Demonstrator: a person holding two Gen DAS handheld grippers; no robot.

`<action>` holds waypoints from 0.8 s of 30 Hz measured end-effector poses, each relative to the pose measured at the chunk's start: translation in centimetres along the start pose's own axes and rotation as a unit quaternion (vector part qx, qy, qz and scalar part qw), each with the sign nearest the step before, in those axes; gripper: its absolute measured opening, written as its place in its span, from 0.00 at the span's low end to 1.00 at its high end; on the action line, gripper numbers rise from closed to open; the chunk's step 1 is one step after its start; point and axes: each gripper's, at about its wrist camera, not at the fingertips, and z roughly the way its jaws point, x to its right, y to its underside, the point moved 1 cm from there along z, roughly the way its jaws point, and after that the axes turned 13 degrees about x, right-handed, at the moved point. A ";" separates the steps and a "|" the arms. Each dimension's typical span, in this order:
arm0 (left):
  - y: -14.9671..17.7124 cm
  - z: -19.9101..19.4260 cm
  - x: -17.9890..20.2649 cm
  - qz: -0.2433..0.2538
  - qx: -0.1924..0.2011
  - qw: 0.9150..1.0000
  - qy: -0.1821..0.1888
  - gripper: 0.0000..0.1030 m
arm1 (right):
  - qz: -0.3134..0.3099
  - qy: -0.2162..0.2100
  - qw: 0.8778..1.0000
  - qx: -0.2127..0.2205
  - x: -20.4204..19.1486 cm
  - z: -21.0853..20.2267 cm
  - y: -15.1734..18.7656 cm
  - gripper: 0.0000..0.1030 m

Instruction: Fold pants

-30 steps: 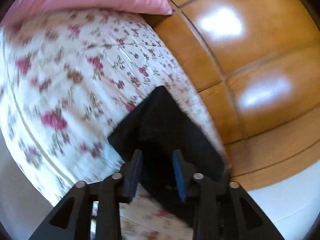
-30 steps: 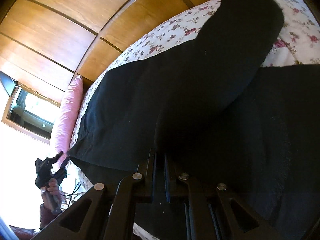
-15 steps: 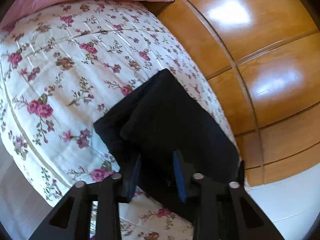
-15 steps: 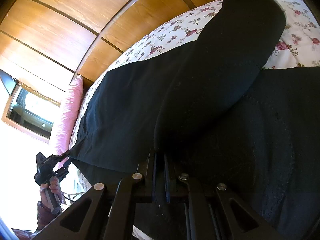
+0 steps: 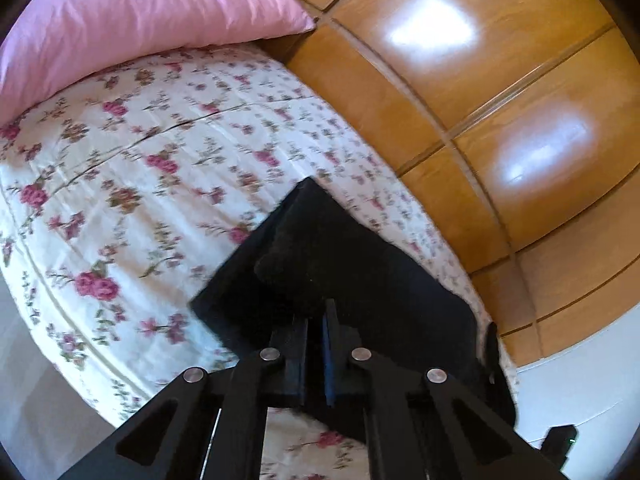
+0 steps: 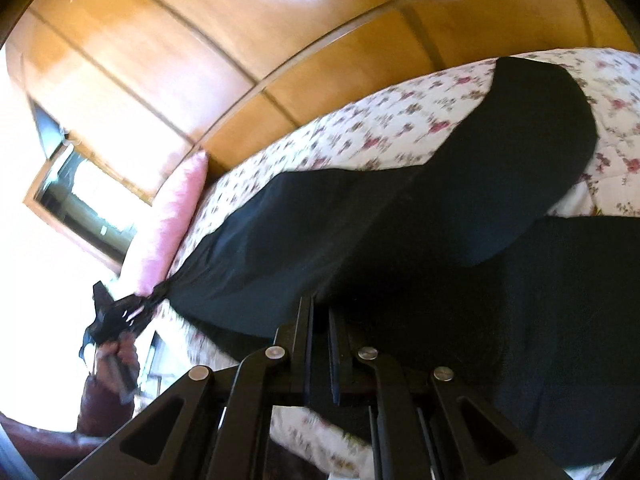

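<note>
Black pants [image 6: 460, 216] lie on a floral bedspread [image 5: 120, 184]. In the left wrist view my left gripper [image 5: 316, 320] is shut on the leg-hem end of the pants [image 5: 340, 272], which lies near the bed's right side. In the right wrist view my right gripper [image 6: 320, 316] is shut on a fold of the black cloth, with one leg stretching away to the left and another part curving up to the right. The left gripper [image 6: 116, 312] shows far off in the right wrist view, pinching the stretched leg end.
A pink pillow [image 5: 132, 20] lies at the head of the bed. Glossy wooden wardrobe panels [image 5: 500, 100] run along the bed's far side. A window [image 6: 80, 204] is bright at the left of the right wrist view.
My left gripper has closed on the pants leg end; it was open around it before. The leg now pulls taut toward the left gripper. My right gripper has stayed shut on the cloth.
</note>
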 end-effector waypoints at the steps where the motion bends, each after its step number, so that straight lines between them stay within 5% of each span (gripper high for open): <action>1: 0.1 0.1 -0.5 -0.004 -0.005 1.000 -0.003 0.05 | -0.009 0.001 1.000 -0.012 -0.3 0.1 0.7 0.07; 8: 1.6 1.4 -2.7 -0.011 -0.029 0.998 -0.047 0.06 | 0.006 0.022 0.996 -0.085 1.7 2.0 5.7 0.06; 17: 0.9 0.1 -0.4 0.022 0.006 0.999 -0.046 0.06 | -0.041 -0.001 0.998 -0.045 -1.4 -1.5 3.5 0.06; 24: 1.1 1.6 -0.9 0.050 -0.029 0.995 -0.086 0.06 | -0.035 0.030 0.994 -0.096 -0.1 0.9 6.9 0.06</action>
